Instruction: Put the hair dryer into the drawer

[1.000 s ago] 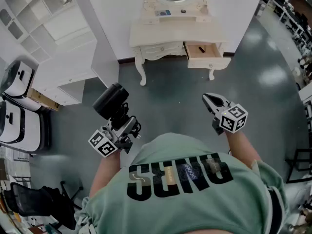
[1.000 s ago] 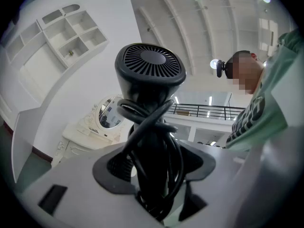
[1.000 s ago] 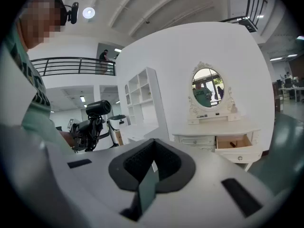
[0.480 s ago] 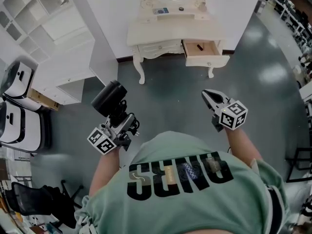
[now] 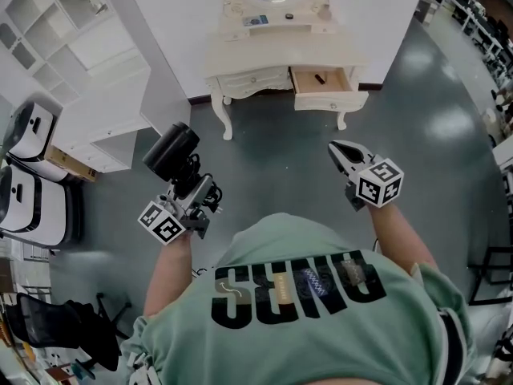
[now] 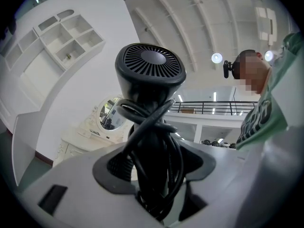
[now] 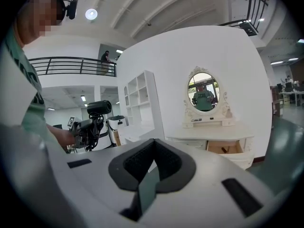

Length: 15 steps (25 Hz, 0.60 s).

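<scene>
- The left gripper [image 5: 195, 189] squeezes the handle of the black hair dryer [image 5: 170, 151].
- The right gripper [image 5: 343, 155] is closed on nothing.
- The open wooden drawer [image 5: 325, 81] is far ahead, more on the right gripper's side.

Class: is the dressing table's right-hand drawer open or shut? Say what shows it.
Open. The drawer juts out from the dressing table front, its wooden inside exposed, with a small dark item lying in it.
</scene>
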Each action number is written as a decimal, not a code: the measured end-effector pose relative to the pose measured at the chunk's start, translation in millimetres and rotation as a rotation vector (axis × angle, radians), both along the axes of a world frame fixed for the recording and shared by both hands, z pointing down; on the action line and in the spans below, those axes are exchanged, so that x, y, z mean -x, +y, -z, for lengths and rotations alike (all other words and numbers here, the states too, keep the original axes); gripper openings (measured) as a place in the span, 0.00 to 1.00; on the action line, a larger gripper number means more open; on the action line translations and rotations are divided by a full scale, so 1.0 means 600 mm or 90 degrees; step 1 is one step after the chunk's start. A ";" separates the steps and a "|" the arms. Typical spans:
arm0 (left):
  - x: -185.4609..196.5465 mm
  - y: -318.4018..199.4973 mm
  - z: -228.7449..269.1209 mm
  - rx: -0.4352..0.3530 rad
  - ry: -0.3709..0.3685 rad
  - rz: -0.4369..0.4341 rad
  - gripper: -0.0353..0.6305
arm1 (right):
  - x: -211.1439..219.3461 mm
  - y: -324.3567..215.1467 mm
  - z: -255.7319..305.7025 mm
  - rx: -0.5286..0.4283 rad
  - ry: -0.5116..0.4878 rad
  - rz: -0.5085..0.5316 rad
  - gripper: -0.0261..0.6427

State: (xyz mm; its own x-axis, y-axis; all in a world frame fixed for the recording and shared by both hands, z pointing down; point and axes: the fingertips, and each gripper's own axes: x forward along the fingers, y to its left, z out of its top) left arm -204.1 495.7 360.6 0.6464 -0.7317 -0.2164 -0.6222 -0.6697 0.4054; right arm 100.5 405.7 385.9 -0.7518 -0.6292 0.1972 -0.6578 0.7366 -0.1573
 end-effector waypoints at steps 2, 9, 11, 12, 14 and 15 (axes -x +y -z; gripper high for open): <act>-0.020 -0.002 0.004 0.000 0.000 0.004 0.46 | -0.022 -0.006 0.001 -0.002 -0.001 -0.001 0.03; -0.063 -0.017 0.007 0.015 0.012 0.011 0.46 | -0.049 -0.036 0.004 0.003 -0.006 0.016 0.03; -0.063 -0.027 0.007 0.018 0.013 0.011 0.46 | -0.045 -0.049 0.004 0.006 -0.008 0.020 0.03; -0.061 -0.033 0.006 0.019 0.013 0.012 0.46 | -0.041 -0.057 0.002 0.008 -0.007 0.022 0.03; -0.052 -0.048 0.000 0.020 0.012 0.012 0.46 | -0.032 -0.073 -0.006 0.013 -0.002 0.023 0.03; -0.045 -0.058 -0.004 0.021 0.013 0.011 0.46 | -0.025 -0.083 -0.010 0.015 0.000 0.022 0.03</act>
State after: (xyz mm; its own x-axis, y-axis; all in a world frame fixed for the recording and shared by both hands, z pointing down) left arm -177.2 461.2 363.3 0.6289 -0.7500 -0.2052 -0.6252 -0.6446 0.4399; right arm 115.5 356.1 392.1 -0.7728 -0.5983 0.2118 -0.6323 0.7546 -0.1757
